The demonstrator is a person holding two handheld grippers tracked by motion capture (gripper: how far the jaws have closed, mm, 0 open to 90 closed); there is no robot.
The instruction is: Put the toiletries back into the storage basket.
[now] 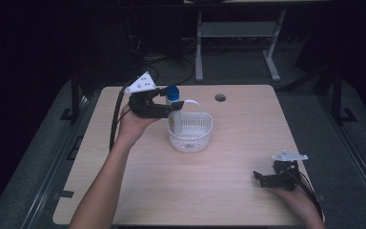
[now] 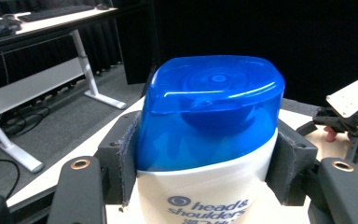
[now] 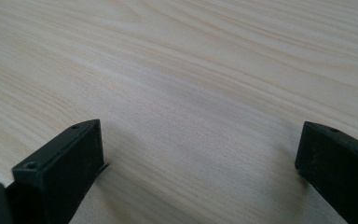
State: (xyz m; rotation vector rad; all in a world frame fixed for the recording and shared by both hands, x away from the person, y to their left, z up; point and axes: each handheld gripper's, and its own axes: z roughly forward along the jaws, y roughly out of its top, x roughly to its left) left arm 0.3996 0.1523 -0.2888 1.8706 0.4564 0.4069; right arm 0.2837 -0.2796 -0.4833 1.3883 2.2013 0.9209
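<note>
High view: the left gripper (image 1: pixel 169 107) is raised over the far left part of the wooden table (image 1: pixel 228 191), and its jaws are clamped on a white shampoo bottle (image 1: pixel 175 117) with a blue cap (image 1: pixel 172 93). The bottle stands upright, with its lower end down inside the white perforated basket (image 1: pixel 193 138) at the middle of the table; whether its base touches the basket floor cannot be told. The grip sits on the upper body of the bottle, just under the cap. Left gripper view: the padded jaw faces press on both flanks of the bottle (image 2: pixel 200 196), one on each side, at the line where the blue cap (image 2: pixel 212 107) meets the white body; the printed brand label faces the camera below that line. The jaws stand fairly wide apart, held at the width of the bottle, with no gap between pad and bottle wall. The right gripper (image 1: pixel 267 179) rests low at the near right part of the table, well apart from the basket and the bottle, held in the person's right hand (image 1: pixel 295 198). Right gripper view: both black jaws stand wide apart over bare wood grain (image 3: pixel 191 93), with nothing between them and no object in contact with either jaw.
</note>
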